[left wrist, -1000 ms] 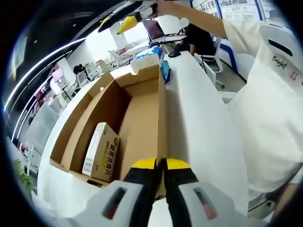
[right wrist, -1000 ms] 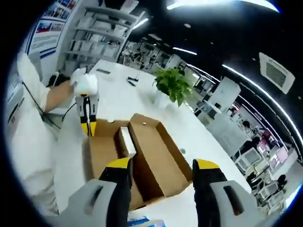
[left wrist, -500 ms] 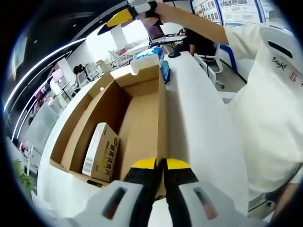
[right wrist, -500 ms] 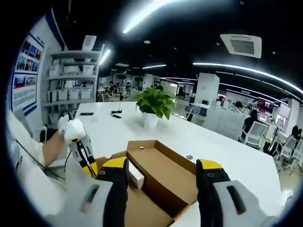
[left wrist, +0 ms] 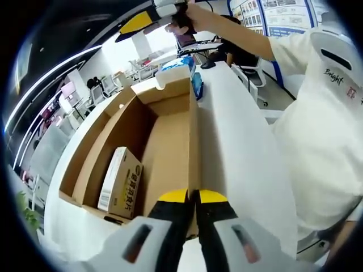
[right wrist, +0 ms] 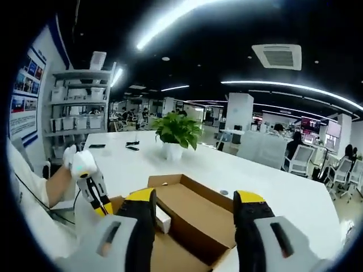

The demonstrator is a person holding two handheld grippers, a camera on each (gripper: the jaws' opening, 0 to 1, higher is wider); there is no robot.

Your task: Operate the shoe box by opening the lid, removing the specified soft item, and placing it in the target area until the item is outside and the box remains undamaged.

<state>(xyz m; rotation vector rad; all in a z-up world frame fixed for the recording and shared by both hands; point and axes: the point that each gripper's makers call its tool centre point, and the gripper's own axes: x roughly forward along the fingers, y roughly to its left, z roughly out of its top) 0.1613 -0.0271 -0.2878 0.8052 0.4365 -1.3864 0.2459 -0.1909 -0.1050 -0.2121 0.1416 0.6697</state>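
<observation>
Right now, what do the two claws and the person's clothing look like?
Both claws have pale grey bodies with black jaws tipped in yellow: the left claw, the right claw. The person wears a white short-sleeved shirt with small lettering on the chest.

I see the shoe box [left wrist: 164, 136] standing open from above, its floor bare beside 1 small carton [left wrist: 121, 181] lying against the far wall. My left gripper [left wrist: 191, 197] pinches the near wall. The potted plant [right wrist: 177, 133] stands well apart beyond the box.
</observation>
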